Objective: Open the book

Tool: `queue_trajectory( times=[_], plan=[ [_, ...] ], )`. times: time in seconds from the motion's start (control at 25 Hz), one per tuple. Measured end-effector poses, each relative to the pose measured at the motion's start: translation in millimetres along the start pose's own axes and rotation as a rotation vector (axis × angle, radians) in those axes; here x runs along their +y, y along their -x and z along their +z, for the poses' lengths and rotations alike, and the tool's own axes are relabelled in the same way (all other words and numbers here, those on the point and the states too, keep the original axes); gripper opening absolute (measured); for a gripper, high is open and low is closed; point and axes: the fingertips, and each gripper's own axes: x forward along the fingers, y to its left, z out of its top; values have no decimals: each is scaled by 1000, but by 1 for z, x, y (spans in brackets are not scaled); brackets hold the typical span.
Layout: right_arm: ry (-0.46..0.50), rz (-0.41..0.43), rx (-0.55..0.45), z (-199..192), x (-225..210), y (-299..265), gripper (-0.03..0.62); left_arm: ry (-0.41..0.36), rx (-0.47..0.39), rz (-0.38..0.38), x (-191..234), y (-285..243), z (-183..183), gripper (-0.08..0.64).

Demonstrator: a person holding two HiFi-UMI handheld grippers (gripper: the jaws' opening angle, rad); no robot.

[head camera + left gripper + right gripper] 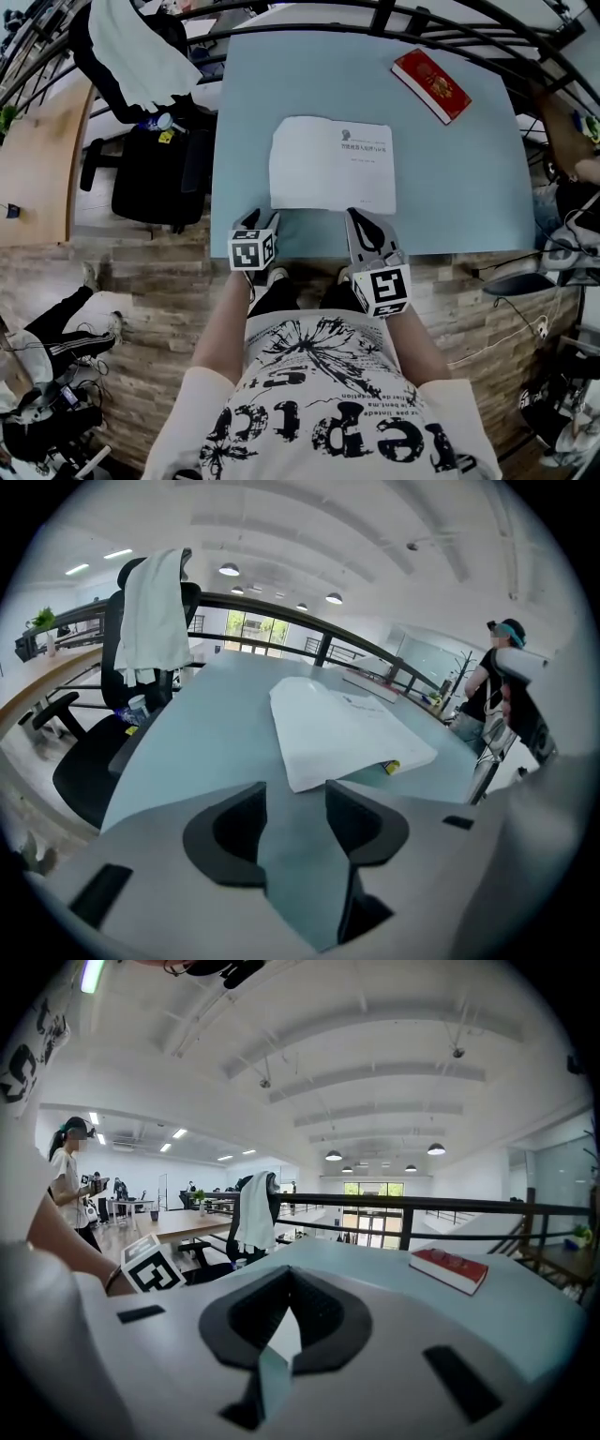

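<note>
The book is lying open on the worktop (white pages, faint print). The left gripper is gaping empty, and the right gripper is holding its jaws together.

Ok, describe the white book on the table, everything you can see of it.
The white book lies flat on the pale blue table, toward the person's side. It seems to be open, with a blank white leaf on the left and a page with small dark print on the right. It looks like thin paper, and its near edge is slightly raised over a small yellow thing. The left hand-held gripper stands open just short of that edge, not touching it.
</note>
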Motion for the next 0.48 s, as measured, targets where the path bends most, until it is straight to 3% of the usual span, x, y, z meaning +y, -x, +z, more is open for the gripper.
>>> queue_trajectory(
  times=[0.24, 0.48],
  plan=[
    [16, -20, -62, 24, -7, 0, 11, -49, -168, -18, -8, 33, 64, 186],
    [34, -46, -158, 61, -26, 4, 11, -103, -402, -108, -47, 82, 152, 43]
  ],
)
